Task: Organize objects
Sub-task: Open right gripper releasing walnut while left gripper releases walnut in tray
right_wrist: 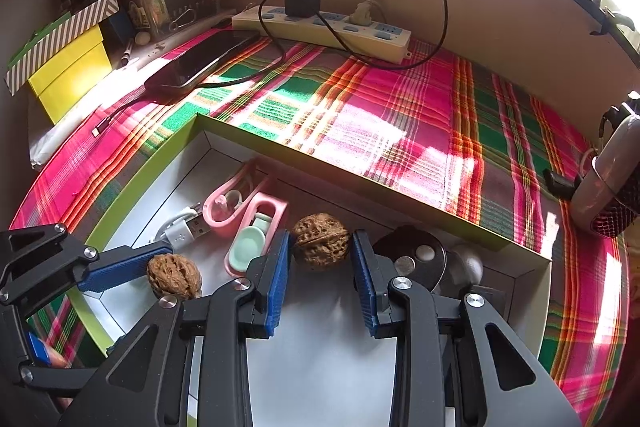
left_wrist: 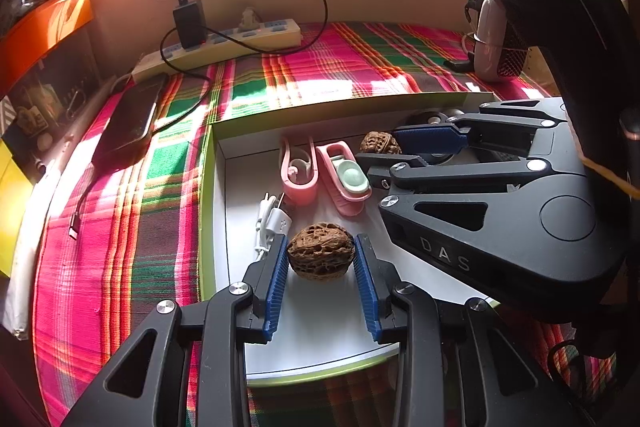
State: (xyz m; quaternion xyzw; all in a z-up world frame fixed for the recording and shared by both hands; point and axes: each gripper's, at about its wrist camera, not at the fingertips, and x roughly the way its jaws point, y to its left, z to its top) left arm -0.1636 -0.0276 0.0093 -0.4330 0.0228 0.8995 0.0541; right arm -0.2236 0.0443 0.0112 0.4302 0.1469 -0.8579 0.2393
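A white box with a green rim (left_wrist: pixel 208 187) (right_wrist: pixel 168 143) lies on a plaid cloth. In the left wrist view my left gripper (left_wrist: pixel 321 251) is shut on a brown walnut (left_wrist: pixel 321 251) inside the box. In the right wrist view my right gripper (right_wrist: pixel 321 247) has a second walnut (right_wrist: pixel 320 240) between its pads; the left pad touches it and a small gap shows at the right pad. The right gripper (left_wrist: pixel 394 151) and its walnut (left_wrist: pixel 379 143) also show in the left wrist view, and the left gripper's walnut (right_wrist: pixel 174 275) in the right wrist view.
The box also holds two pink clips (left_wrist: pixel 299 169) (right_wrist: pixel 248 223), a white USB cable (left_wrist: pixel 272 223) (right_wrist: pixel 182 231), a black disc (right_wrist: pixel 416 255) and a grey ball (right_wrist: pixel 468 263). Behind are a phone (right_wrist: pixel 200 63), a power strip (right_wrist: pixel 320 31) with charger, and stacked boxes (right_wrist: pixel 68 67) at the left.
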